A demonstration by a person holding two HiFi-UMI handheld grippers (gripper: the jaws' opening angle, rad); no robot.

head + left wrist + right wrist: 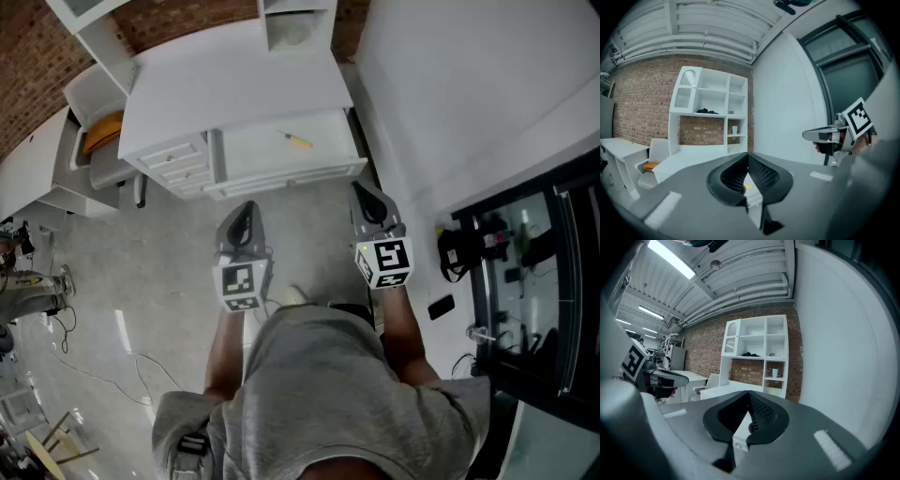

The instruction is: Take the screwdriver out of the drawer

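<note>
The screwdriver point(298, 141), thin with a yellow handle, lies in the open white drawer point(258, 159) of the desk point(234, 84) in the head view. Both grippers hang over the grey floor, short of the drawer front and pointing toward it. My left gripper point(247, 208) is shut with nothing in it, as its own view shows point(748, 157). My right gripper point(361, 190) is also shut and empty point(749, 394). Each gripper appears in the other's view, the right one point(820, 136) and the left one point(670, 377).
A stack of small shut drawers point(178, 159) sits left of the open one. A white shelf unit point(291, 23) stands on the desk's back. A chair point(98, 112) bearing an orange thing is at the left. A white wall point(469, 84) and a dark glass cabinet point(534, 272) are on the right.
</note>
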